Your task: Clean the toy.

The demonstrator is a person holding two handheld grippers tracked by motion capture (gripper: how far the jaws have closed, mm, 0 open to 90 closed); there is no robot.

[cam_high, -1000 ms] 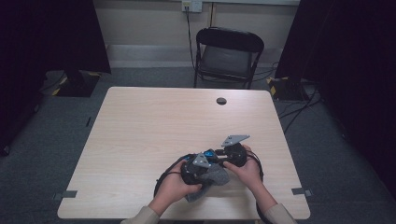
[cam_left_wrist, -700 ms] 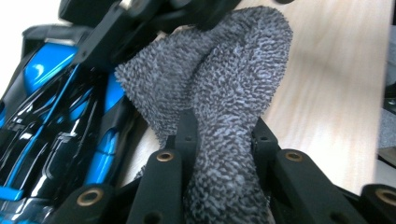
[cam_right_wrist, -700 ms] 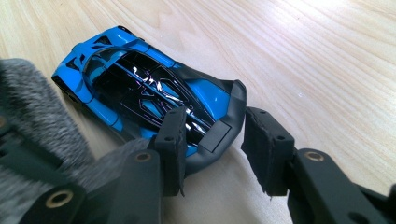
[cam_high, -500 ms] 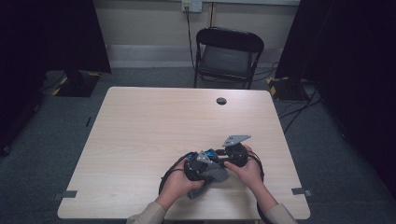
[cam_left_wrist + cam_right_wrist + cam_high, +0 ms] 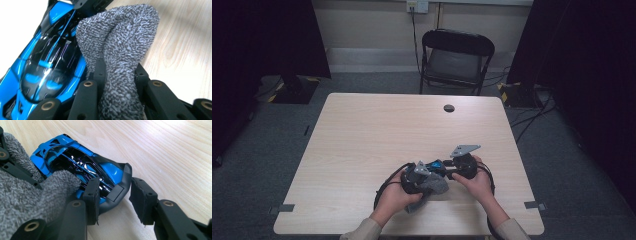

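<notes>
We are looking for brands, labels or writing, and we are finding none that can be read: the toy car [image 5: 82, 167] is showing only glossy blue and black bodywork, and the grey cloth [image 5: 120, 50] is plain knit.

Starting at the left, we are seeing the left gripper [image 5: 421, 176] working near the table's [image 5: 362, 140] front edge, at about six o'clock on the tabletop. In the left gripper view its jaws are squeezed nearly together, pinching a fold of the cloth that is rising between them and draping against the car's flank, which is lying at about nine o'clock from the cloth.

Moving right, the car is sitting on the wood between the two hands. The right gripper [image 5: 113, 200] is coming at it from about four o'clock; its jaws are standing partly apart around the car's black end. The left pad is lying against the bodywork, while the right pad is showing a sliver of gap, so we cannot tell whether the grip is firm.

For room, we are noting wide bare wood from nine through twelve to three o'clock, with just a small dark disc [image 5: 449, 108] near the far edge at one o'clock. Behind the table, a black folding chair [image 5: 456, 57] is standing at twelve.
</notes>
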